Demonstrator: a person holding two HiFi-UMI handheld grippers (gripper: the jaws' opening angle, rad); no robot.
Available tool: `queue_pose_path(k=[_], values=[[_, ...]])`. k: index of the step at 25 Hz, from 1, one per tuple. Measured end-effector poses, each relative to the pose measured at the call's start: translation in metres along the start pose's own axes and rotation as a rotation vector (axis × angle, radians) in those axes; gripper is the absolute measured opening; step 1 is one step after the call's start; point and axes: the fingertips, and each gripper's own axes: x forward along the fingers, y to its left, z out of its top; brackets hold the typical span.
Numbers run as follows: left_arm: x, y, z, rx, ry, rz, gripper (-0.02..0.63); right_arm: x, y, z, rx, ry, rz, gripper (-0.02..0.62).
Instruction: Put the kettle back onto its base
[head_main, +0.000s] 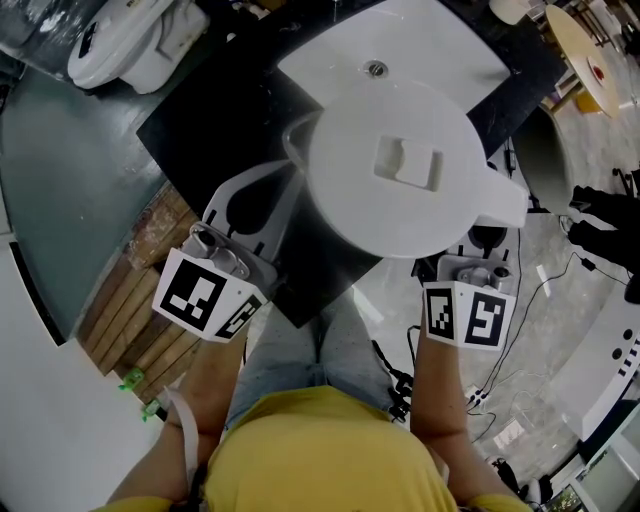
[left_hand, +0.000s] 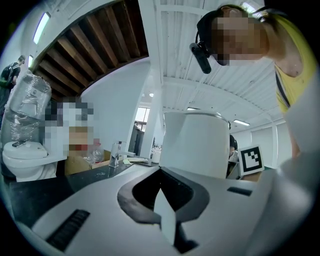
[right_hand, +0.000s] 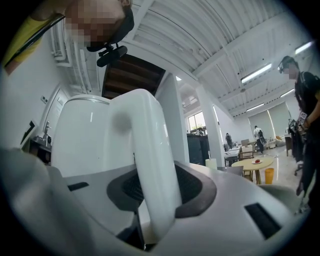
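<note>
One kettle (head_main: 400, 165); two tools (left hand-held gripper (head_main: 280, 205), right hand-held gripper (head_main: 485, 240)); one sink (head_main: 330, 60); one toilet (head_main: 120, 40); one black table (head_main: 210, 120); one round table (head_main: 590, 55).

We see a white kettle (head_main: 395, 165) above a black table (head_main: 190, 130). The left gripper (head_main: 262, 195) and right gripper (head_main: 485, 245) are pale grey, and each carries a cube patterned with black-and-white squares. Our shirt (head_main: 320, 450) is yellow, the trousers (head_main: 295, 350) are grey-blue, and the slatted wood (head_main: 140, 300) is brown.
</note>
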Motion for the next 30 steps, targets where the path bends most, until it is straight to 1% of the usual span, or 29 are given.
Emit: queue_pose_path(k=[8, 21, 30], values=[[-0.004, -0.002, -0.001, 0.007, -0.001, 0.012, 0.006, -0.007, 0.0, -0.001, -0.005, 0.006, -0.002, 0.129], [-0.007, -0.008, 0.002, 0.011, -0.007, 0.009, 0.006, -0.02, 0.001, 0.002, -0.013, 0.021, -0.019, 0.151], [-0.009, -0.013, 0.004, 0.01, -0.007, 0.017, 0.006, -0.04, 0.0, 0.006, -0.019, 0.047, -0.059, 0.192]])
